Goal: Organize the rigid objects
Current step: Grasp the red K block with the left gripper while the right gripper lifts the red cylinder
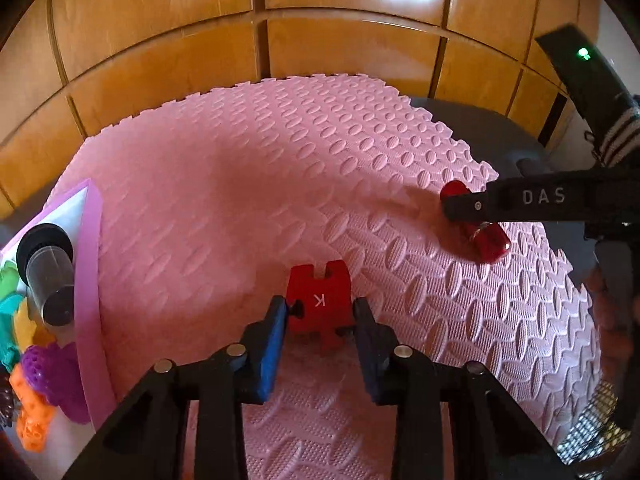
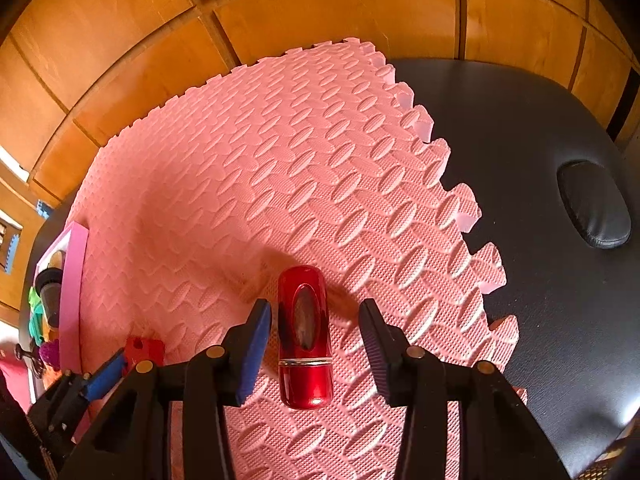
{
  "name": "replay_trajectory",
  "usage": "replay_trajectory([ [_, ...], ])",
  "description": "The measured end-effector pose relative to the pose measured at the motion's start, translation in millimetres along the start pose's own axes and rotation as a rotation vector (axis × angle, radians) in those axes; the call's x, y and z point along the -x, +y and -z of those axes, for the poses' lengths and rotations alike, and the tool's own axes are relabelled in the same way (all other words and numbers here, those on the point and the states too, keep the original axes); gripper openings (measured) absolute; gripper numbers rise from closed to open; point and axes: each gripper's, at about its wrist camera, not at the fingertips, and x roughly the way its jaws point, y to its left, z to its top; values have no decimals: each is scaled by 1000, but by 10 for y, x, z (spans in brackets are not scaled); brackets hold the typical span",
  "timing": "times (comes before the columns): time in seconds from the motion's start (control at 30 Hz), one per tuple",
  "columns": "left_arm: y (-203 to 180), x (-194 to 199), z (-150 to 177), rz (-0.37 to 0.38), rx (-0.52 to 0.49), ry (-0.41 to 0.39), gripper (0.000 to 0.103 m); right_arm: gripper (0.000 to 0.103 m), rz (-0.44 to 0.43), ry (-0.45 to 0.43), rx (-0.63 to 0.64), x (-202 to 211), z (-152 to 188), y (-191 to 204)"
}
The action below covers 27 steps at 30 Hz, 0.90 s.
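Left gripper (image 1: 320, 314) clamped on red "K" block (image 1: 320, 300); right gripper (image 2: 316, 320), marked "DAS", open astride red cylinder (image 2: 306, 336).

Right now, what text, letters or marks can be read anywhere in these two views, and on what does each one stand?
"K", white and upside down in the left wrist view, on the red block between the fingers of the left tongs.
"DAS", pale letters on the black finger of the right tongs, seen from the left wrist view.
No lettering shows on the red cylinder or the pink tray; nothing else is readable.
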Motion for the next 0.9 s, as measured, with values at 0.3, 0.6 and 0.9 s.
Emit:
replay_trajectory([
  [0.3,26,24,37,7,8,-31,34,44,106,-8,174,-36,78,214],
  [0.6,113,45,72,56,79,-70,33,46,113,-33,202,-29,114,242],
  [0.9,131,45,81,70,97,-80,33,28,112,-39,218,-9,142,286],
])
